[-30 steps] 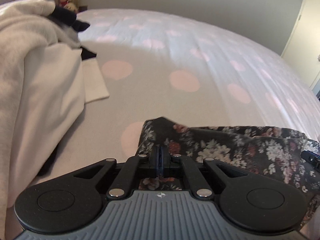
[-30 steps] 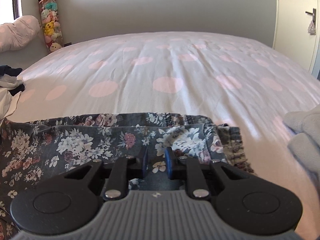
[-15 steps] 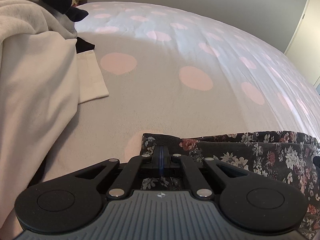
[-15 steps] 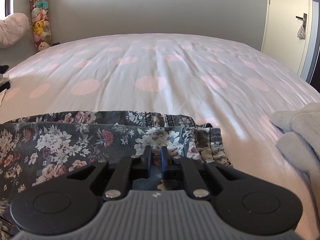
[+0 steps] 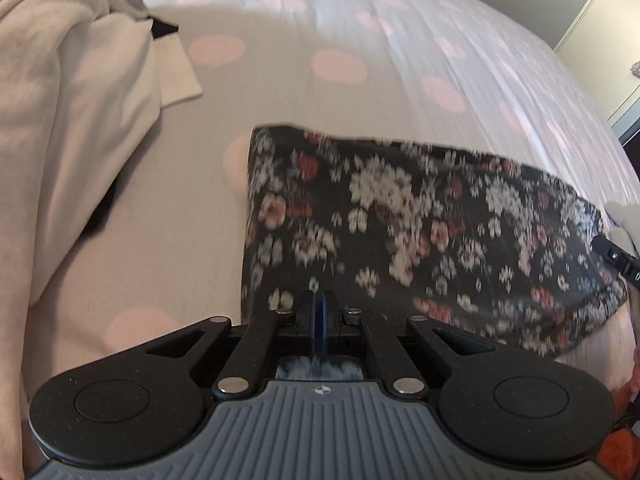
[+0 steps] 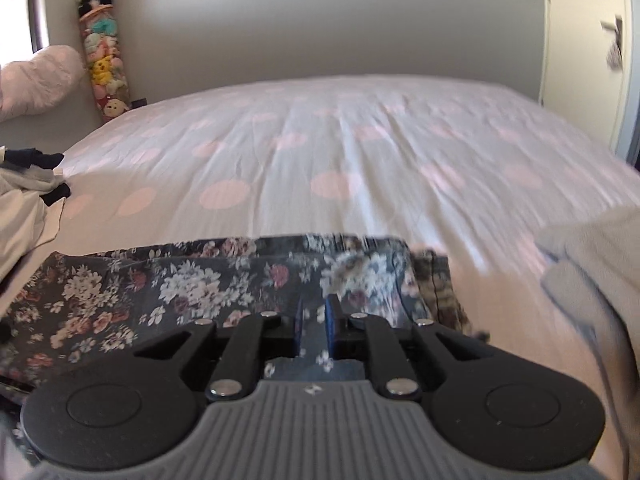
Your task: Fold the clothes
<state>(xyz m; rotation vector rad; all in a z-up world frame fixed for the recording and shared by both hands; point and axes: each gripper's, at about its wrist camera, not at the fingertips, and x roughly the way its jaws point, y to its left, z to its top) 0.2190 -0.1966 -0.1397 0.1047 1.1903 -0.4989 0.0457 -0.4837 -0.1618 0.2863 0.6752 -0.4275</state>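
Gripping: my left gripper [image 5: 318,304] has its blue pads pressed together on the near edge of the floral garment [image 5: 400,216]; cloth shows between and behind the pads.
Right gripper [image 6: 315,320]: pads slightly apart, with floral cloth running between them; whether they actually pinch it I cannot tell.
Garment position: lies on the bed [image 5: 360,20], spread sideways between my two grippers; its far edge runs roughly straight across in both views.
Garment layers: in the right view [image 6: 160,292] a second layer edge shows along the far side, and a bunched, gathered bit sits at the right end.
Image quality: print is blurred in both views, more so near the right gripper.
Bed cover: white with pink dots, bare beyond the garment.
Left side: cream cloth pile [image 5: 72,120] beside the garment, not touching it; dark items on top at the far end.
Right side: grey-beige cloth [image 6: 592,264] near the garment's right end, apart from it.
Background: pink pillow [image 6: 36,80], tube of plush toys [image 6: 105,60] in the corner, door [image 6: 580,60] at right.
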